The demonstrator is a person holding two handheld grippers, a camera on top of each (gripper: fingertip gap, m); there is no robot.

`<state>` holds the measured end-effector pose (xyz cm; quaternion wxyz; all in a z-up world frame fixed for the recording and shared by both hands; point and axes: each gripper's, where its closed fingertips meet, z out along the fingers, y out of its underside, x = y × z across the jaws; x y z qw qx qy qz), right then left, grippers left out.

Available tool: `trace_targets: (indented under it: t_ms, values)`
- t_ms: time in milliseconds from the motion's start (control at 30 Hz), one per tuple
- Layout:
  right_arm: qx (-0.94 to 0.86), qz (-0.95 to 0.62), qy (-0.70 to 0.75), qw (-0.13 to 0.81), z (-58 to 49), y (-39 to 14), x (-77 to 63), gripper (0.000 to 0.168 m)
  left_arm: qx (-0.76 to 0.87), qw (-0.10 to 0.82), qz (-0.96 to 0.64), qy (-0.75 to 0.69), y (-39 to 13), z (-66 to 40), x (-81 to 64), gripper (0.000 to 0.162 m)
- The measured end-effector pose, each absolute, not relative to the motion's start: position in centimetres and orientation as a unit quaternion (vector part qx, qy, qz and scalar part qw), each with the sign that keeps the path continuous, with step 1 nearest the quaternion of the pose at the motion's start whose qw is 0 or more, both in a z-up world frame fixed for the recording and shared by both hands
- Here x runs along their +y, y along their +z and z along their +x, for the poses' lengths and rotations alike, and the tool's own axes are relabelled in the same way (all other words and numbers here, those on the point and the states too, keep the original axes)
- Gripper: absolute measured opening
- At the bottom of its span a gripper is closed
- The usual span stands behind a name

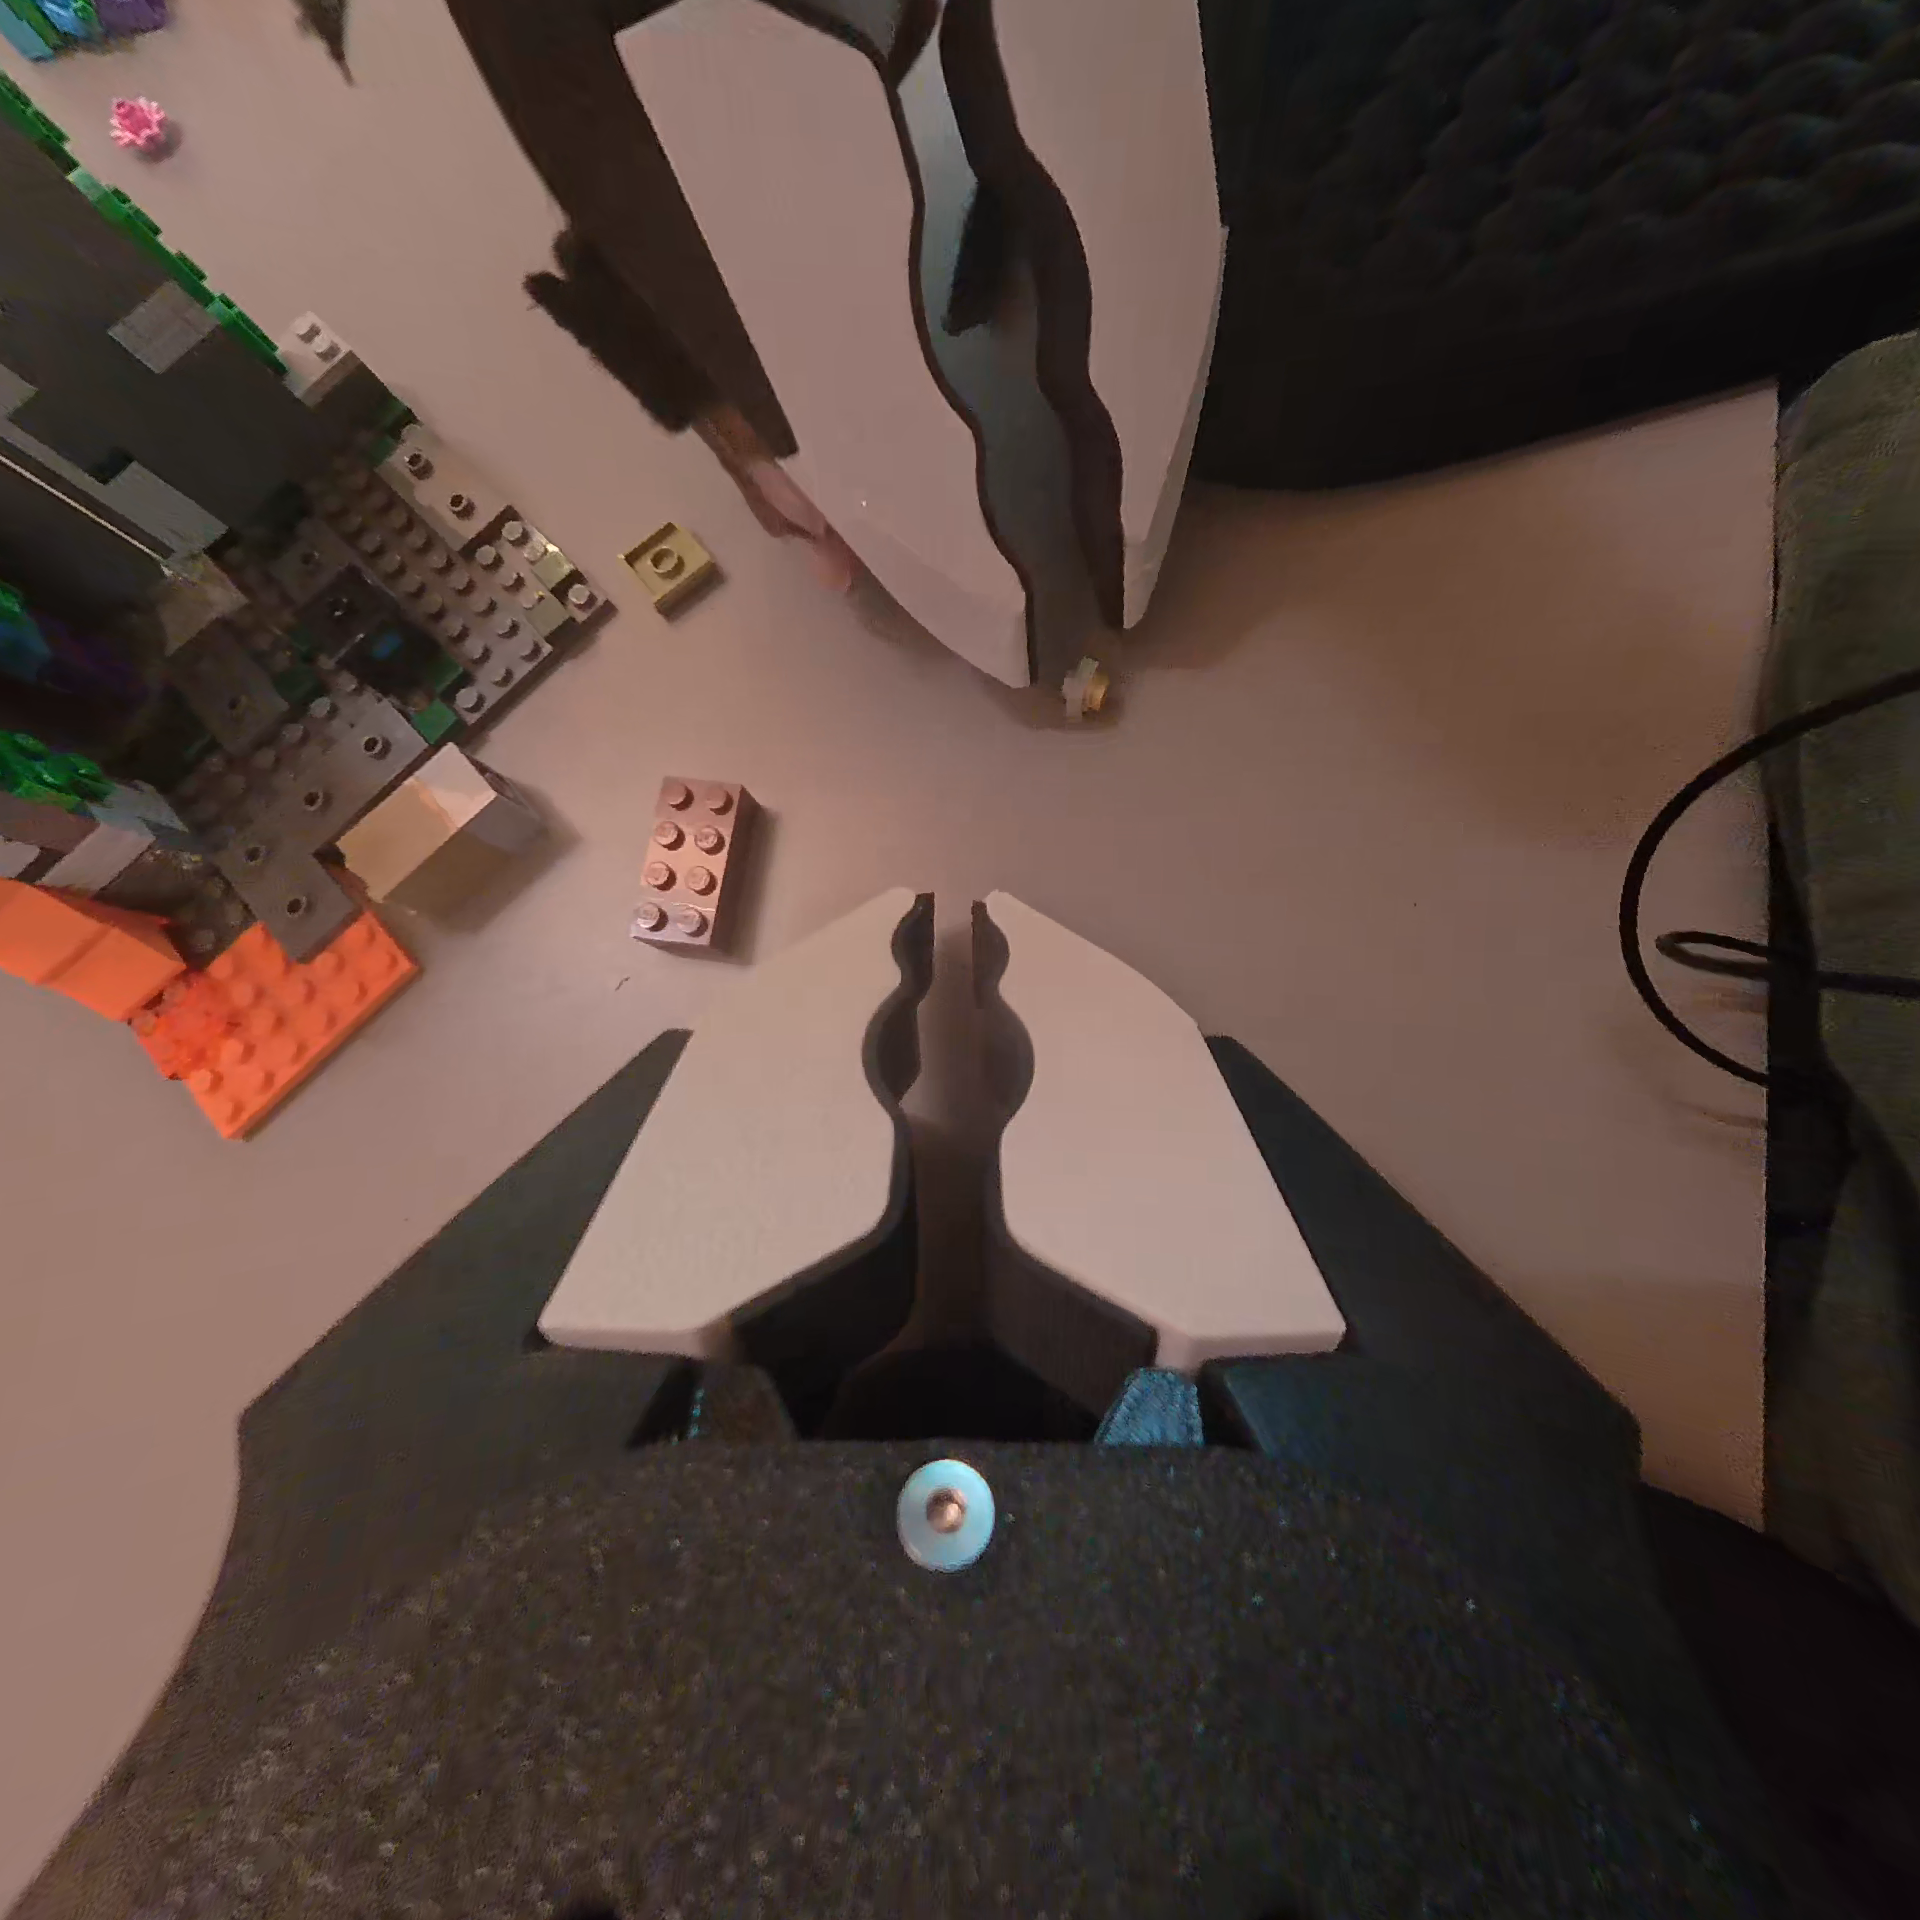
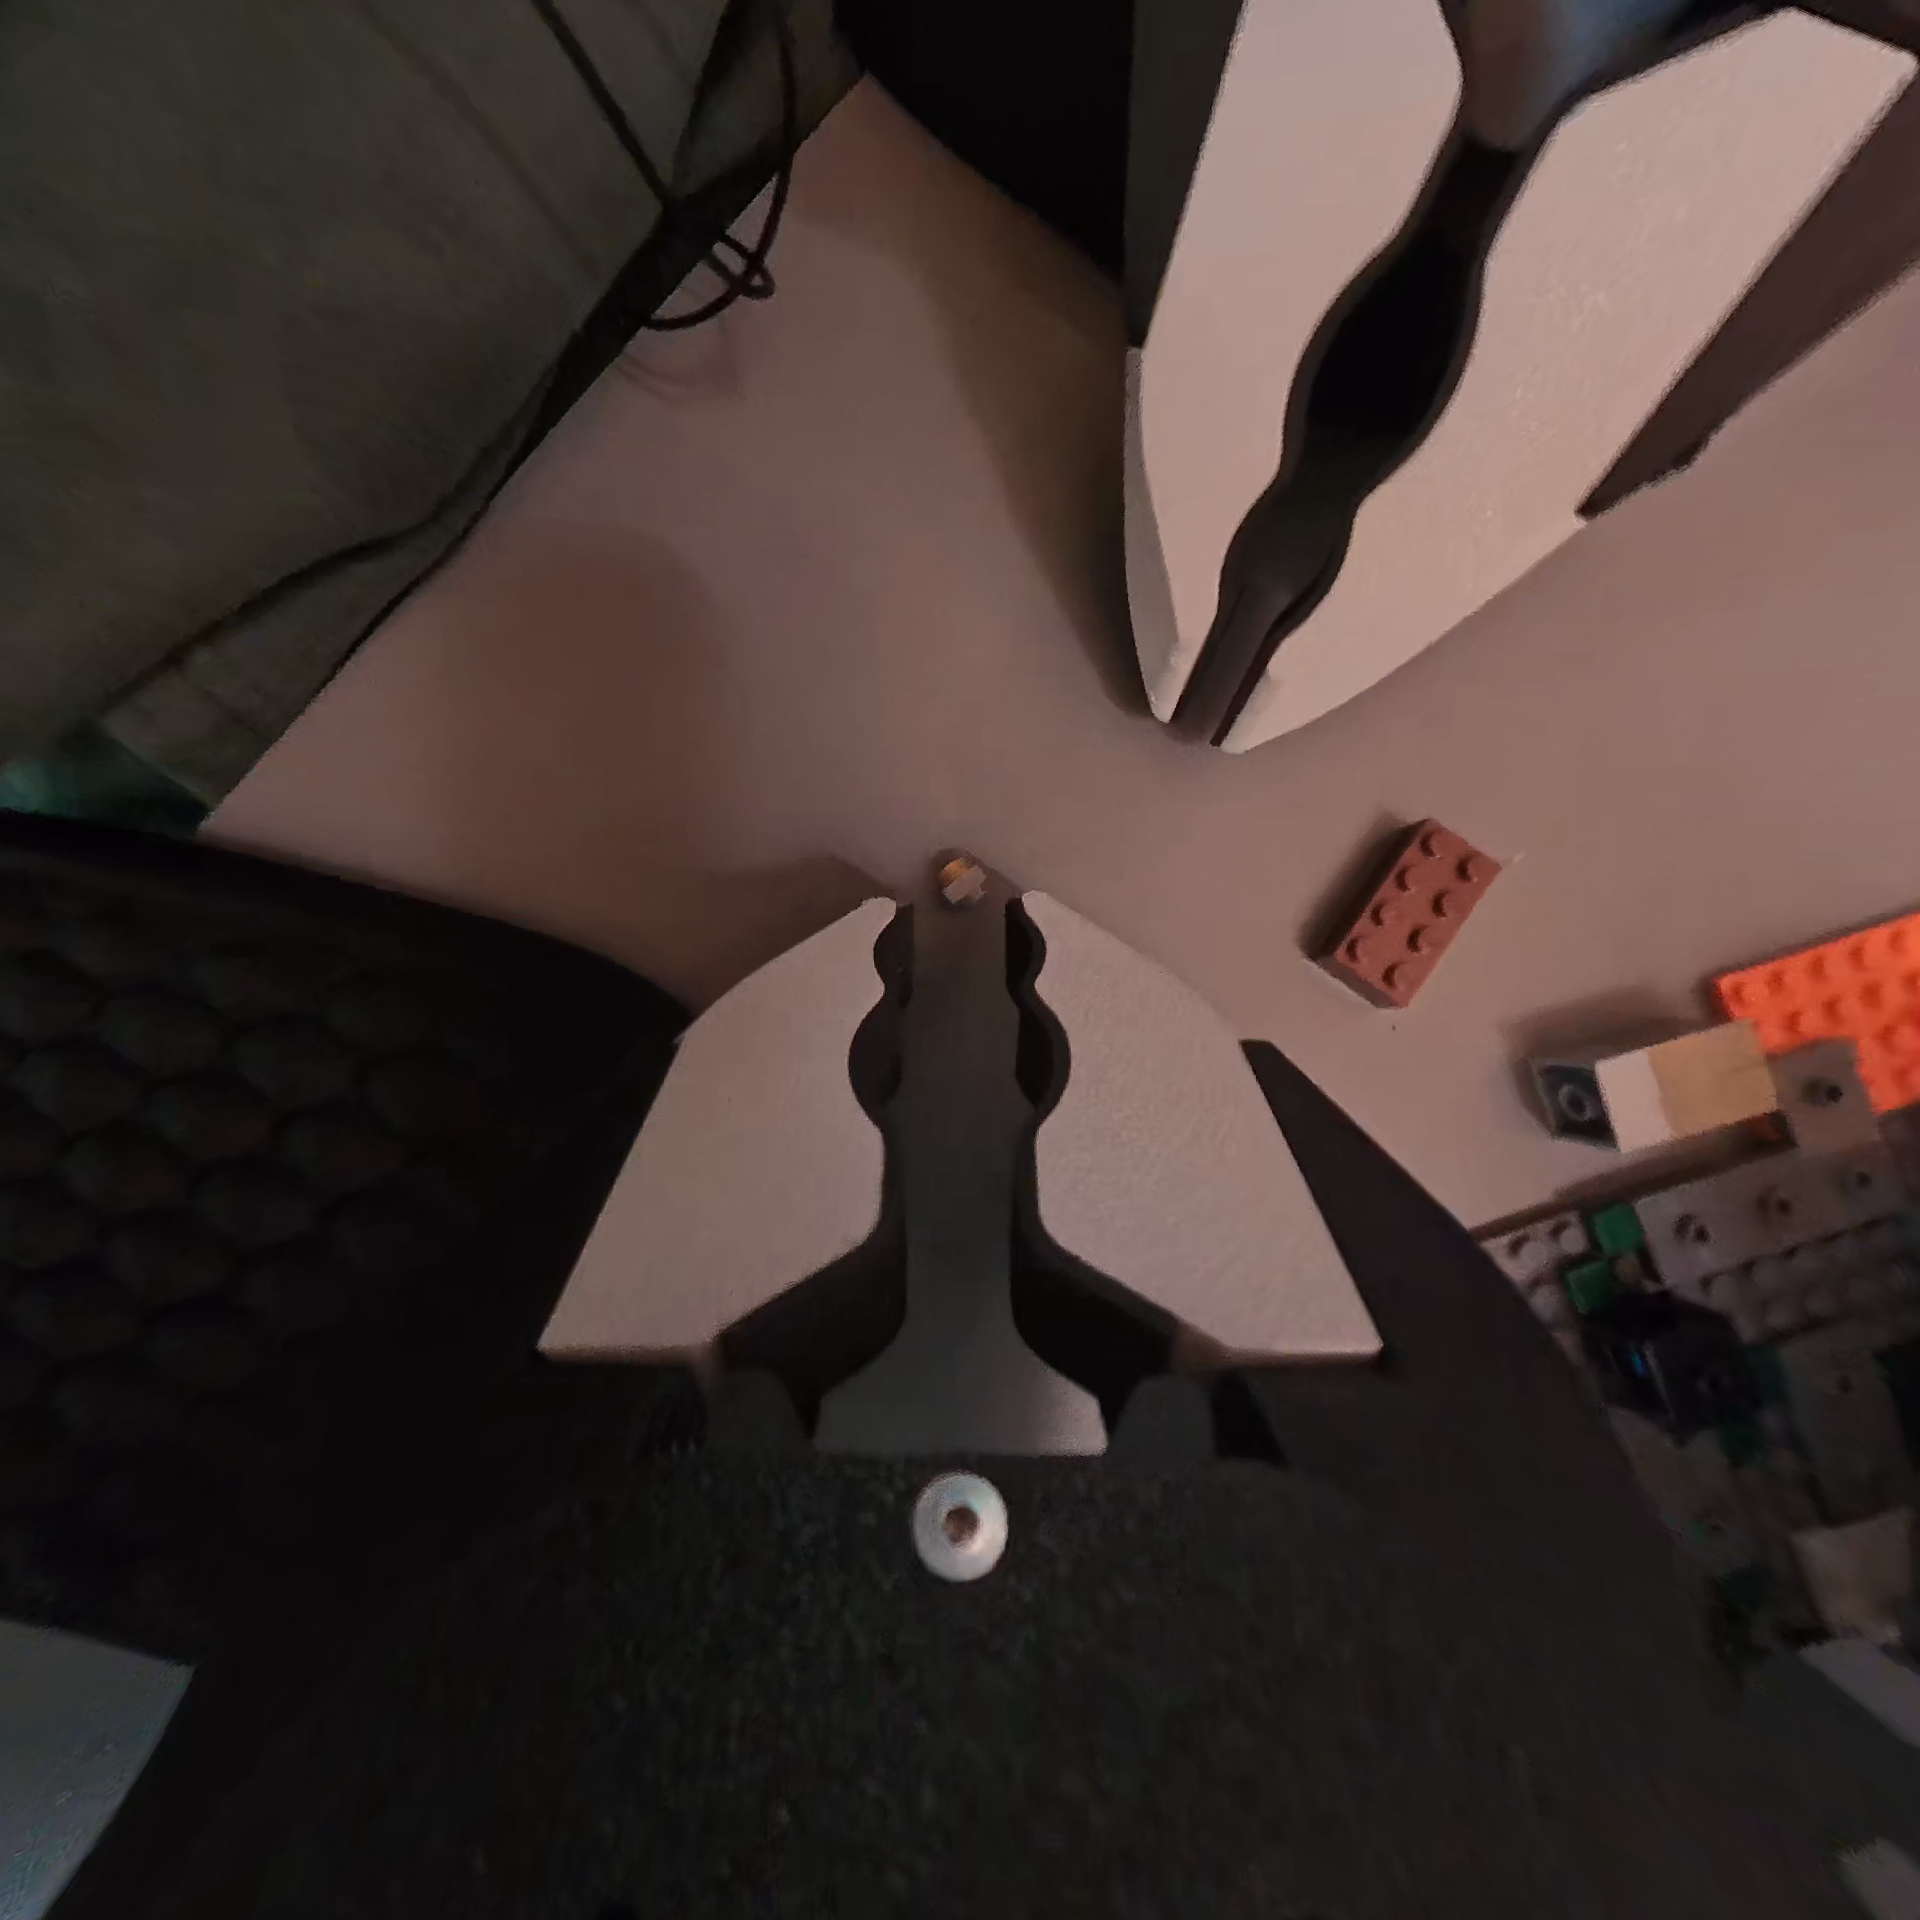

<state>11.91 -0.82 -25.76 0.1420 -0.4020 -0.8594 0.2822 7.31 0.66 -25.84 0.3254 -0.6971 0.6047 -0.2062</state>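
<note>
A tiny tan stud piece [image 2: 958, 878] sits on the pale tabletop [image 2: 790, 665], just ahead of the right gripper [image 2: 956, 906], whose fingers are slightly parted w/ nothing between them; whether a tip touches the piece is hard to tell. The left gripper [image 1: 951, 906], nearly closed w/ only a slit at the tips, holds nothing and hangs just beside a brown 2x4 brick [image 1: 691, 862]. Farther left: a flat olive tile [image 1: 670, 566], a grey-and-green brick build [image 1: 312, 623] on an orange baseplate [image 1: 275, 1023]. Dark quilted fabric [image 1: 1558, 208] and a black cable [image 1: 1683, 883] lie at the table's edge.
</note>
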Motion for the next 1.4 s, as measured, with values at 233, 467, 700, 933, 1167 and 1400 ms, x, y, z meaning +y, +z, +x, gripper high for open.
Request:
trace_targets:
  t_ms: [233, 467, 700, 933, 1167, 1400]
  values:
    - [-0.908, -0.308, 0.26, 0.114, 11.9, -26.3, -0.7, 0.016, 0.619, 0.319, -0.68, -0.229, -25.6, 7.4, -0.2, 0.003]
    - [-0.921, -0.259, 0.275, 0.093, 11.7, -26.4, -1.1, 0.013, 0.614, 0.316, -0.679, -0.247, -25.4, 7.5, -0.3, 0.002]
    - [-0.873, -0.352, 0.315, 0.12, 11.3, -25.6, -0.7, 0.007, 0.618, 0.339, -0.662, -0.254, -24.6, 7.6, -0.5, 0.005]
    - [-0.648, -0.594, 0.453, 0.146, 9.5, -22.2, -1.3, 0.007, 0.602, 0.469, -0.598, -0.243, -20.5, 7.9, -0.3, 0.009]
    - [-0.499, -0.639, 0.578, 0.09, 8.6, -18.4, -3.5, 0.005, 0.661, 0.524, -0.488, -0.224, -17.9, 8.7, -3.3, 0.011]
    - [-0.506, -0.629, 0.587, 0.067, 8.1, -17.3, -5.8, 0.0, 0.704, 0.527, -0.431, -0.203, -17.4, 8.5, -5.4, 0.012]
